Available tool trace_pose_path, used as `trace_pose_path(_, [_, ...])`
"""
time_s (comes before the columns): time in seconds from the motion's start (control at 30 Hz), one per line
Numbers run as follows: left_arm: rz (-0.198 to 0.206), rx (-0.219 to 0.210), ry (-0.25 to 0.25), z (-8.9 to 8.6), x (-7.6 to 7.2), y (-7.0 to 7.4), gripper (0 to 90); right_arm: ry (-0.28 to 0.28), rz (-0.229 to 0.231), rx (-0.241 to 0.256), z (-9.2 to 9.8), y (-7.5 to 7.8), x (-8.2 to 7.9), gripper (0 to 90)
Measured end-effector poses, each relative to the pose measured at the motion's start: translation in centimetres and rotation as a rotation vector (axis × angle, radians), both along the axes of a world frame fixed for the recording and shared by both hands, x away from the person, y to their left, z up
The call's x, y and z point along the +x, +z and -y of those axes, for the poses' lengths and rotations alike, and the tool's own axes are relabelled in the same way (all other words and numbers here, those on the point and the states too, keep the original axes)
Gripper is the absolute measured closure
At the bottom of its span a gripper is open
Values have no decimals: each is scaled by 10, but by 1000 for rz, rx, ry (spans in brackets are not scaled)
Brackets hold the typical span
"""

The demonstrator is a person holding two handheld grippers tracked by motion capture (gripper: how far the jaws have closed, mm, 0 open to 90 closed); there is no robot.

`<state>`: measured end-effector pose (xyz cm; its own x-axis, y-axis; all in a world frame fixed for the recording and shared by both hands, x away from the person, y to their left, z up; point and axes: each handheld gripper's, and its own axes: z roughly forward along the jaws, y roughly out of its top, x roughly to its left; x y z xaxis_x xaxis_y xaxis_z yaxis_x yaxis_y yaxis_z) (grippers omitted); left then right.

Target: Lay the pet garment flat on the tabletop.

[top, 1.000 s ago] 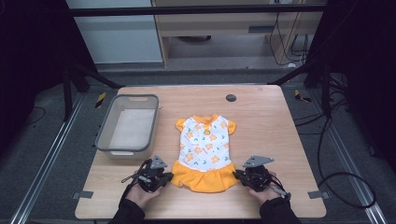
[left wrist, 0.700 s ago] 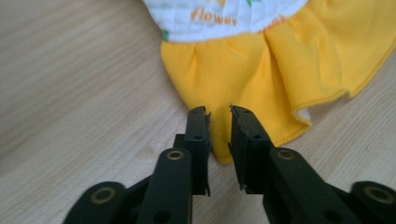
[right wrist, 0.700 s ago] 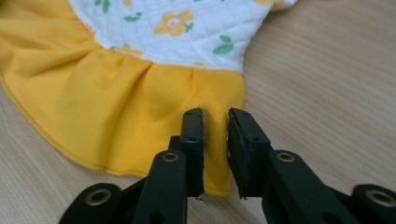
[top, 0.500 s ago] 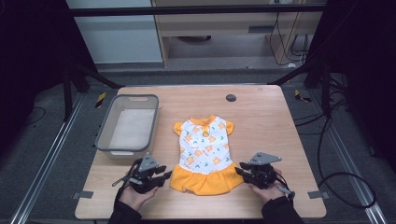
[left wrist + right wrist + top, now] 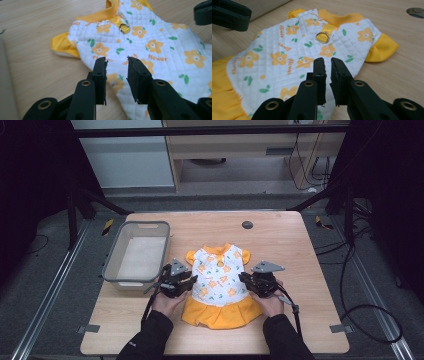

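Between both hand-held grippers (image 5: pixel 192 282) (image 5: pixel 246 279), flat on table (image 5: pixel 300 250): flowered dress (image 5: pixel 220 280).

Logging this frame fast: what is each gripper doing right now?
Left gripper: open, jaws apart over the dress, holding nothing.
Right gripper: a narrow gap between the jaws, nothing in it.

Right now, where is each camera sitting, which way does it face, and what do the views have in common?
High view: above the near table edge, looking forward and down; both forearms, left gripper and right gripper flank the dress, bin to the left.
Left gripper view: rides the left gripper, jaws apart over the dress's quilted bodice.
Right gripper view: rides the right gripper, jaws narrowly apart over the dress.
Shared: both gripper views show the metal ring.
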<state>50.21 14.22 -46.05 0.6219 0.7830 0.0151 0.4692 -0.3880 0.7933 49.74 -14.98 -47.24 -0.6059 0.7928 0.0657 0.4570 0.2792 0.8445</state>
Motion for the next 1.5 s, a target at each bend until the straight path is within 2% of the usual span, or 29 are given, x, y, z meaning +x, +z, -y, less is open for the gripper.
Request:
trace_pose_path(0.03, [0,0,0,0,0,0,683,0,0,0,0,0,0,821])
trace_pose_path(0.07, [-27,11,2,6,5,-9,682,-1,-8,-22,-6,-8,8,826])
trace_pose_path(0.17, [-64,84,-6,11,9,-20,681,-8,-23,-76,-11,-17,13,827])
trace_pose_path(0.2, [-64,84,-6,11,9,-20,682,-8,-29,-90,-12,-20,13,826])
trace_pose_path(0.23, [-73,111,-11,11,10,-23,682,-8,-29,-90,-12,-20,13,826])
trace_pose_path(0.27, [-82,104,-9,10,9,-28,685,-11,-46,-109,-11,-25,13,824])
trace_pose_path(0.37, [-98,116,-7,9,8,-32,680,-12,-49,-116,-10,-28,11,822])
trace_pose_path(0.4, [-94,98,-11,6,7,-35,678,-14,-66,-124,-8,-31,7,822])
trace_pose_path(0.5, [-99,88,-9,6,8,-35,675,-15,-68,-127,-6,-33,4,824])
trace_pose_path(0.57, [-89,90,-12,6,9,-36,673,-17,-63,-125,-7,-34,3,827])
trace_pose_path(0.7, [-76,69,-14,7,13,-38,672,-26,-46,-126,-7,-36,4,838])
trace_pose_path(0.8, [-87,71,0,5,13,-37,641,-38,-47,-129,-7,-35,2,842])
trace_pose_path(0.93, [-86,104,-1,3,6,-32,609,-34,-54,-134,-6,-34,-2,838])
trace_pose_path(1.07, [-55,65,-8,-3,-3,-19,524,-42,-51,-105,-3,-30,-5,801])
trace_pose_path(1.13, [-34,38,-25,-10,-12,-9,491,-47,-25,-81,3,-20,-9,769])
trace_pose_path(1.2, [-22,30,-34,-13,-17,-6,470,-58,-5,-52,11,-13,-13,743])
trace_pose_path(1.23, [-4,19,-43,-18,-25,-3,470,-58,-5,-52,11,-13,-13,743])
trace_pose_path(1.27, [8,5,-53,-24,-33,-2,451,-73,9,-31,19,-6,-17,702])
trace_pose_path(1.37, [13,3,-60,-32,-42,-3,420,-92,32,-9,33,1,-23,621])
trace_pose_path(1.4, [5,-6,-61,-41,-50,-4,411,-101,44,-13,37,2,-26,583])
trace_pose_path(1.5, [1,-12,-52,-52,-57,-5,409,-118,57,-22,47,3,-32,510])
